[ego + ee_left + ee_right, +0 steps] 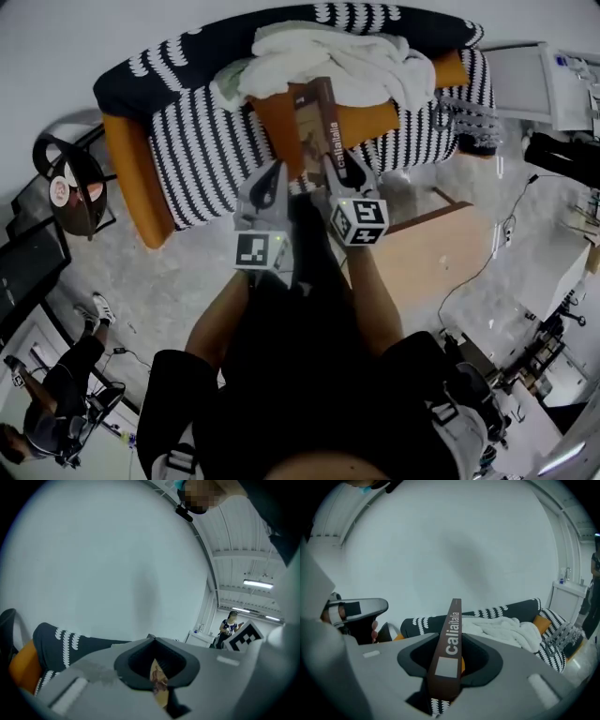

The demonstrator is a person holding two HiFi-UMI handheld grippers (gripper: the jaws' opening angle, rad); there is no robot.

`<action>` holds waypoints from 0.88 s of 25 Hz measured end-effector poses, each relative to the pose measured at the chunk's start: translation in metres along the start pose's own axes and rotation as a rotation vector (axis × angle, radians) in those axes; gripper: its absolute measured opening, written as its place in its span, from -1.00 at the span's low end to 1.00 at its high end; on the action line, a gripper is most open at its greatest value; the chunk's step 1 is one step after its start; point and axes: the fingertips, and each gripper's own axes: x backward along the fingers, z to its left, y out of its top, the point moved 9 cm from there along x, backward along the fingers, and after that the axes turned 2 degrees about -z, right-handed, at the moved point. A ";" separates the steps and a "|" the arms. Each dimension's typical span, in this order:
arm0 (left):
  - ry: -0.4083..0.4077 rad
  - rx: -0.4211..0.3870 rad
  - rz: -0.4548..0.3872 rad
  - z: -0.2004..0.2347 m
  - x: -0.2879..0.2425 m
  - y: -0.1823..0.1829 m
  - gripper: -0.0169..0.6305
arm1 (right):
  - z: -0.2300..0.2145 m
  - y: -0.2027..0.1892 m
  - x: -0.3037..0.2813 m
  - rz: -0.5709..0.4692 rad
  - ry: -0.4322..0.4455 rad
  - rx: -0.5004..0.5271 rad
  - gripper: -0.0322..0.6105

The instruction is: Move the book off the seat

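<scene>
A book point(319, 127) with a brown spine and white lettering is held up over the striped sofa's orange seat point(375, 120), tilted away from me. My right gripper point(336, 169) is shut on its spine, which runs up between the jaws in the right gripper view point(451, 639). My left gripper point(275, 176) holds the book's lower left corner. In the left gripper view a thin edge of the book point(158, 682) shows pinched between the jaws. A white blanket point(328, 56) lies heaped on the sofa behind the book.
The black-and-white striped sofa point(206, 141) has orange side cushions. A round dark stand point(70, 187) is at its left, white cabinets point(544, 84) at its right. A wooden panel point(431, 244) and cables lie on the floor. A person point(56, 412) is at lower left.
</scene>
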 end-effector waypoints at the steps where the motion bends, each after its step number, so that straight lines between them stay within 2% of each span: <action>1: -0.009 -0.005 -0.008 -0.001 0.004 0.005 -0.93 | 0.004 0.004 0.005 -0.013 -0.004 0.004 -0.41; 7: -0.067 -0.031 -0.063 -0.005 0.033 0.027 -0.93 | 0.032 0.028 0.041 -0.107 -0.029 0.007 -0.41; 13: -0.112 -0.046 -0.068 -0.029 0.048 0.054 -0.93 | 0.038 0.056 0.079 -0.148 -0.040 0.020 -0.41; 22: -0.141 -0.080 -0.078 -0.034 0.069 0.067 -0.93 | 0.061 0.059 0.111 -0.193 -0.024 0.049 -0.42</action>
